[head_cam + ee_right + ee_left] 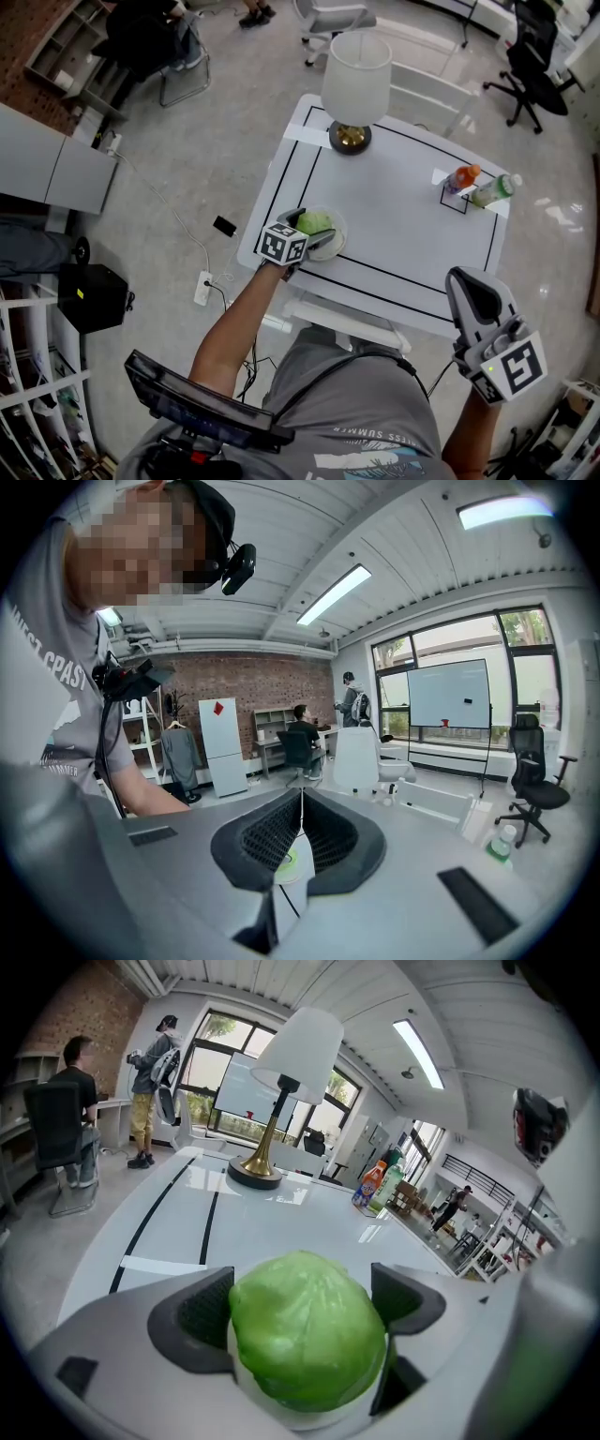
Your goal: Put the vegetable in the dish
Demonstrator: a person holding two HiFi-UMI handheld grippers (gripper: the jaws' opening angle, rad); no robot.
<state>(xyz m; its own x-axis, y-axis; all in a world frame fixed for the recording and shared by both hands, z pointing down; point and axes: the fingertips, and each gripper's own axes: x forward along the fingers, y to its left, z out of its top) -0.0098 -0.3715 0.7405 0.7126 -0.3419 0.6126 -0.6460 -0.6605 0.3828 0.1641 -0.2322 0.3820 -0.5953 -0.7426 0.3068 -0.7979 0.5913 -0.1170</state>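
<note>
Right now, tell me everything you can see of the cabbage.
The cabbage is a round, bright green head with smooth, glossy, faintly veined leaves that look like plastic. It sits in a white dish near the table's near left corner. The left gripper's jaws stand open on either side of it; whether either pad touches it is unclear.

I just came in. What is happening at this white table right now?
A person holds a tool in each hand. The left tool is at the white dish near the front edge of the table, jaws wide open around a green vegetable that sits in the dish; the pads do not seem to press on it. The right tool is shut and empty, held off the table at the person's right.
</note>
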